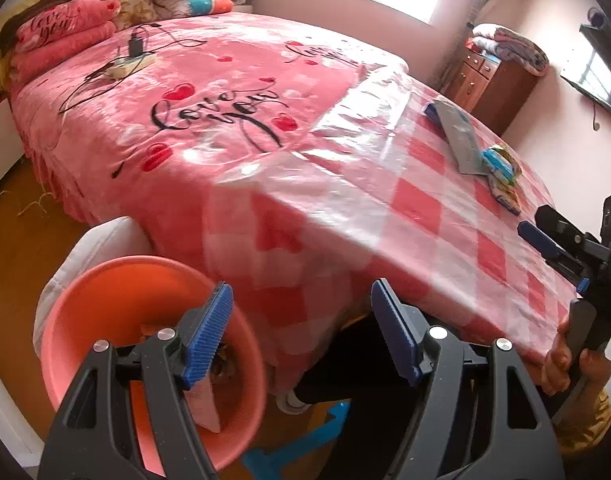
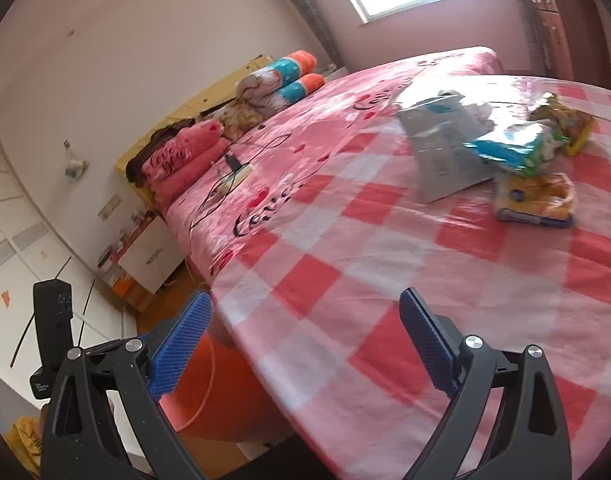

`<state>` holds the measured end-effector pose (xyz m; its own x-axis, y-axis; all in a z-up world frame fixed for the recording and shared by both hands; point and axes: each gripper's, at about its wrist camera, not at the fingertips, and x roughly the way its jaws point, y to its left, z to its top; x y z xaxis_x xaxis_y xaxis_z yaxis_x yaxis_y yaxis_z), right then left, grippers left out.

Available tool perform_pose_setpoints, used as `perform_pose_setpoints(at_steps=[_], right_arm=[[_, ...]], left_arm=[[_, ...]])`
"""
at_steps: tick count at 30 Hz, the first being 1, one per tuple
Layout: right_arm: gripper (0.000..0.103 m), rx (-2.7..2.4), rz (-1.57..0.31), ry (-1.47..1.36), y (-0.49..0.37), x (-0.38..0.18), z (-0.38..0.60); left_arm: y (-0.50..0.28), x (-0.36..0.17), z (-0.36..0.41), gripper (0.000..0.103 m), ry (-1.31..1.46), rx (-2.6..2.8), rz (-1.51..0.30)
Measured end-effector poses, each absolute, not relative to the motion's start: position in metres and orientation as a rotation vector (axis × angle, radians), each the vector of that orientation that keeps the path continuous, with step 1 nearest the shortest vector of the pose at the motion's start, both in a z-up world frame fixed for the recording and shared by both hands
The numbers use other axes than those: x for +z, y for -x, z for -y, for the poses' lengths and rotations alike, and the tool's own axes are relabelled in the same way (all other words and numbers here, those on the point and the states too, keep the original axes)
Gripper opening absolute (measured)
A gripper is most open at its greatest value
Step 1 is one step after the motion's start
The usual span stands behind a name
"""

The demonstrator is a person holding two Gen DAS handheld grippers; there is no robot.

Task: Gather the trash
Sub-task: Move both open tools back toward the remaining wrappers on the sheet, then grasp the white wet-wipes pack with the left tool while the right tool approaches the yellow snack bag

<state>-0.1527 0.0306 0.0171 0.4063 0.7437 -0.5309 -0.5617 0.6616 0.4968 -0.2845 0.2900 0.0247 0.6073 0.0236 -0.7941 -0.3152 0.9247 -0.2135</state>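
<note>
Left gripper released, empty, above orange bin near table edge. Right gripper wide open, empty. Wrappers lie far right on checked cloth. Approach nearest low, pinch crinkled edge.

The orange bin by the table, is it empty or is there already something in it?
Not empty: the orange bin holds at least a pale pink piece low inside, partly hidden behind the left gripper's fingers.

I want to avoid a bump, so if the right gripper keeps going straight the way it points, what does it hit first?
Probably the checked tablecloth: the right gripper, jaws open and empty, angles down at it, well short of the wrappers. Depth is unclear.
</note>
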Motion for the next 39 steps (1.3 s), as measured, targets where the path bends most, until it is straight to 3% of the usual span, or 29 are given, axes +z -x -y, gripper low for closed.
perform_pose_setpoints(at_steps=[14, 20, 30, 39], right_arm=[[0.094, 0.786, -0.854, -0.397, 0.111, 0.001, 0.019], [0.094, 0.779, -0.869, -0.434, 0.104, 0.003, 0.038], [0.094, 0.608, -0.807, -0.447, 0.081, 0.020, 0.106], [0.094, 0.471, -0.845, -0.366, 0.015, 0.030, 0.139]], left_arm=[[0.244, 0.040, -0.229, 0.073, 0.287, 0.204, -0.961], [0.217, 0.048, -0.200, 0.073, 0.271, 0.157, -0.902], [0.121, 0.081, -0.142, 0.073, 0.239, -0.076, -0.798], [0.025, 0.074, -0.142, 0.073, 0.379, -0.095, -0.856]])
